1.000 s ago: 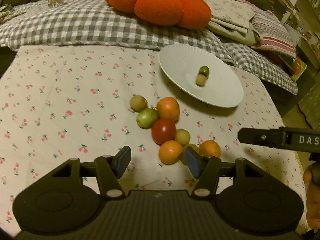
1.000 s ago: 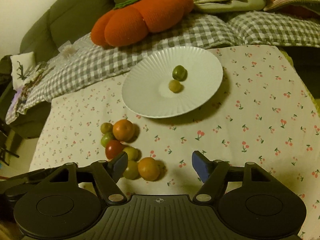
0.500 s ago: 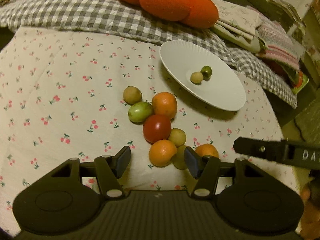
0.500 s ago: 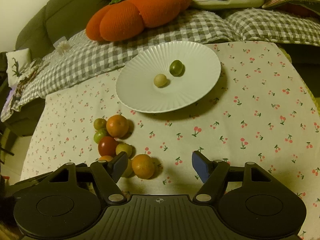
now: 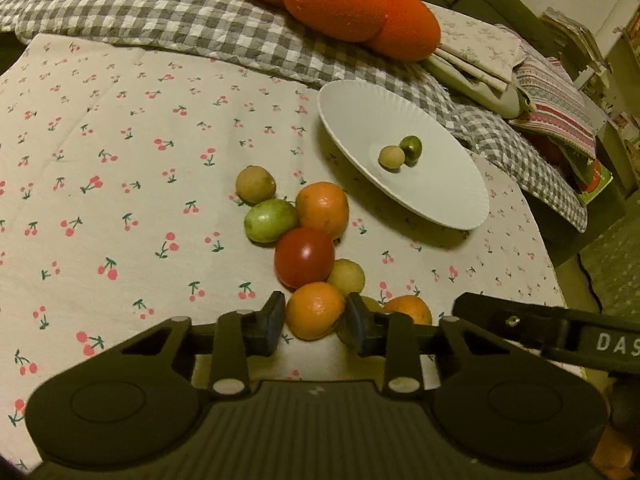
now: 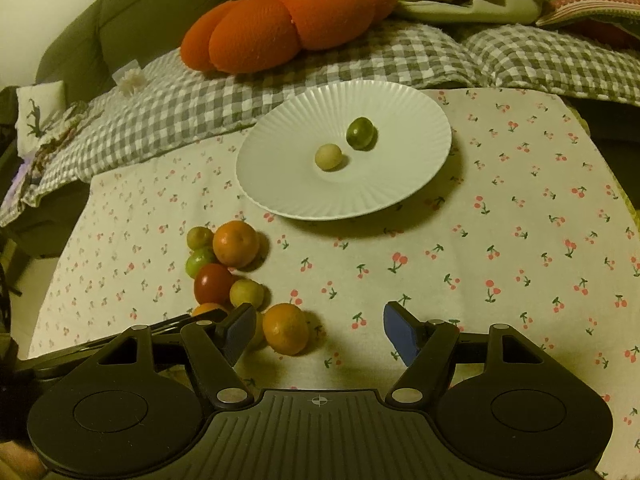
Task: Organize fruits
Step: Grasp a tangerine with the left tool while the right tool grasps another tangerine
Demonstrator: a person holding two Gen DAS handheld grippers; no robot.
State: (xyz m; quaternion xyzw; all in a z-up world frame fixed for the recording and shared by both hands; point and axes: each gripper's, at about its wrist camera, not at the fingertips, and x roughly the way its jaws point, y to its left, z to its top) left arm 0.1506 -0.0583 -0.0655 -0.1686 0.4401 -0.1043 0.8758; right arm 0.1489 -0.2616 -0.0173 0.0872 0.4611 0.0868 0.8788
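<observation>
A cluster of fruit lies on the cherry-print cloth: oranges, a red tomato (image 5: 304, 257), a green fruit (image 5: 270, 220) and small yellowish ones. My left gripper (image 5: 315, 316) has its fingers on either side of the nearest orange (image 5: 314, 310), touching or nearly touching it. A white ribbed plate (image 5: 448, 196) beyond holds a small tan fruit (image 5: 391, 157) and a dark green one (image 5: 411, 146). My right gripper (image 6: 320, 332) is open and empty above the cloth, right of another orange (image 6: 286, 328). The plate (image 6: 288, 184) lies ahead of it.
An orange pumpkin-shaped cushion (image 6: 280, 20) rests on a grey checked blanket (image 6: 168, 112) behind the table. Folded cloths (image 5: 552, 92) lie at the back right. The table edge drops off at the right (image 5: 548, 248).
My left gripper moved forward onto the fruit cluster and its fingers narrowed around the nearest orange. My right gripper shifted slightly and stayed open.
</observation>
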